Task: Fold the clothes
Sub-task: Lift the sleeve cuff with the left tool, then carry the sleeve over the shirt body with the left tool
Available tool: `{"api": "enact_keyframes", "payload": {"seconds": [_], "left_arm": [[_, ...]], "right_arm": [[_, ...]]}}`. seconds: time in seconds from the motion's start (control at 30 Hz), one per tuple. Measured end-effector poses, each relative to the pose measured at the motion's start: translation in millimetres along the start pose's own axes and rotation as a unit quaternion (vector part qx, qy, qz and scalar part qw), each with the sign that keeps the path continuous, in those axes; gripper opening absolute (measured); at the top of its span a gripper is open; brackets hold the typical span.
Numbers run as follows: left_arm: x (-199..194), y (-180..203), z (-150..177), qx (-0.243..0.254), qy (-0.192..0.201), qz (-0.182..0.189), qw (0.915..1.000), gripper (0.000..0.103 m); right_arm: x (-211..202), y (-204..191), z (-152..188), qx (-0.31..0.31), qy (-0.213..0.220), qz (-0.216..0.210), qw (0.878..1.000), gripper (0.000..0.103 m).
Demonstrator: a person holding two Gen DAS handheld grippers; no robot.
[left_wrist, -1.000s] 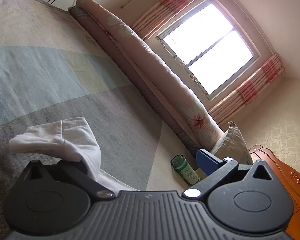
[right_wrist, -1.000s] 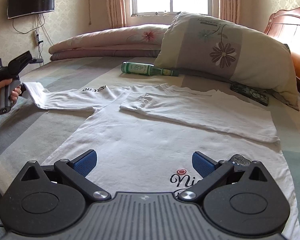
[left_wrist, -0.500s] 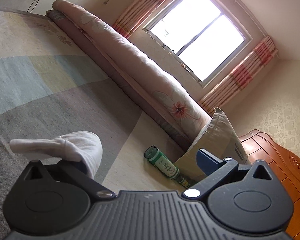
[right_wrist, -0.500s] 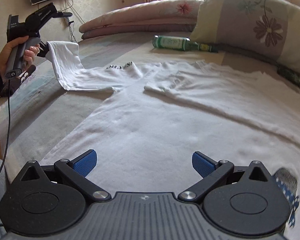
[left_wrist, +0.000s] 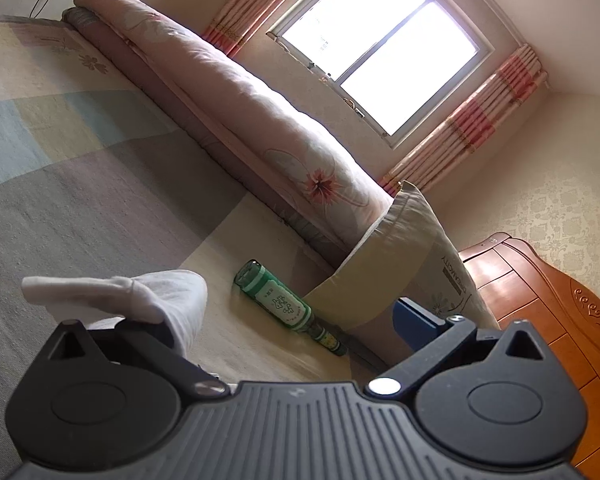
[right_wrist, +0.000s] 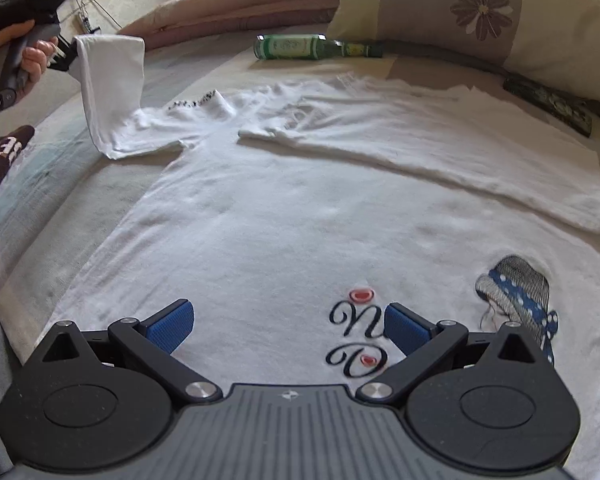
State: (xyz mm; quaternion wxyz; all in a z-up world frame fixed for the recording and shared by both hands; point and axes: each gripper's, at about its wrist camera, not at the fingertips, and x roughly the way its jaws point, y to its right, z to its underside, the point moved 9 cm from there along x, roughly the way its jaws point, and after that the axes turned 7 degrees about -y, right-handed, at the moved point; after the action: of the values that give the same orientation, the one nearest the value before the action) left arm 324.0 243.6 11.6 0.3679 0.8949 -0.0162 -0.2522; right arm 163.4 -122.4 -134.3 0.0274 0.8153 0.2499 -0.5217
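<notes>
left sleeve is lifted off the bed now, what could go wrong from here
1. The sleeve is draped over one finger of the left gripper, whose fingers stand wide apart, so it could slip off mid-fold.
2. The right gripper hovers open above the shirt, pinning nothing, so pulling the sleeve may drag and wrinkle the body.
3. The green bottle lies near the collar; a wide swing might knock it.

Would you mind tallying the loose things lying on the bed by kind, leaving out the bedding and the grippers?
White shirt: 1
Green bottle: 1
Dark patterned flat object: 1
Dark printed cloth: 1
Total: 4
</notes>
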Motion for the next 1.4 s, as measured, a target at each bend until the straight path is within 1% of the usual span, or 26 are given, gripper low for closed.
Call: {"api": "enact_keyframes", "payload": {"seconds": [0.07, 0.3, 0.4, 0.57, 0.73, 0.9, 1.13, 1.4], "left_arm": [[1.7, 8.1, 1.5, -0.003, 0.001, 0.004, 1.0, 0.102], [14.1, 44.4, 7.9, -0.001, -0.002, 0.008, 1.0, 0.102], [20.8, 60.2, 13.7, 0.005, -0.007, 0.01, 0.9999, 0.102], [30.7, 87.9, 26.0, 0.022, -0.017, 0.013, 0.9995, 0.102], [39.7, 114.2, 36.3, 0.036, -0.028, 0.017, 0.9988, 0.102], [50.3, 138.9, 46.0, 0.047, -0.037, 0.024, 0.9979, 0.102], [66.2, 173.9, 67.3, 0.07, -0.061, 0.038, 0.9949, 0.102], [87.7, 203.5, 89.8, 0.095, -0.08, 0.036, 0.9916, 0.102]], "right_arm": [[1.2, 1.2, 5.6, 0.008, -0.011, -0.009, 1.0, 0.103], [-21.1, 3.6, 8.3, 0.016, 0.009, -0.026, 0.999, 0.103], [-28.7, 6.0, 11.4, 0.005, 0.013, -0.015, 1.0, 0.103], [-35.0, 13.8, 18.8, -0.017, 0.017, 0.028, 0.999, 0.103], [-40.8, 19.7, 20.9, -0.008, 0.023, 0.023, 0.999, 0.103], [-51.3, 25.0, 18.9, 0.0, 0.04, 0.023, 0.999, 0.103], [-59.9, 38.2, 20.2, 0.015, 0.051, 0.029, 0.998, 0.103], [-69.8, 48.2, 21.0, 0.022, 0.063, 0.035, 0.997, 0.103]]}}
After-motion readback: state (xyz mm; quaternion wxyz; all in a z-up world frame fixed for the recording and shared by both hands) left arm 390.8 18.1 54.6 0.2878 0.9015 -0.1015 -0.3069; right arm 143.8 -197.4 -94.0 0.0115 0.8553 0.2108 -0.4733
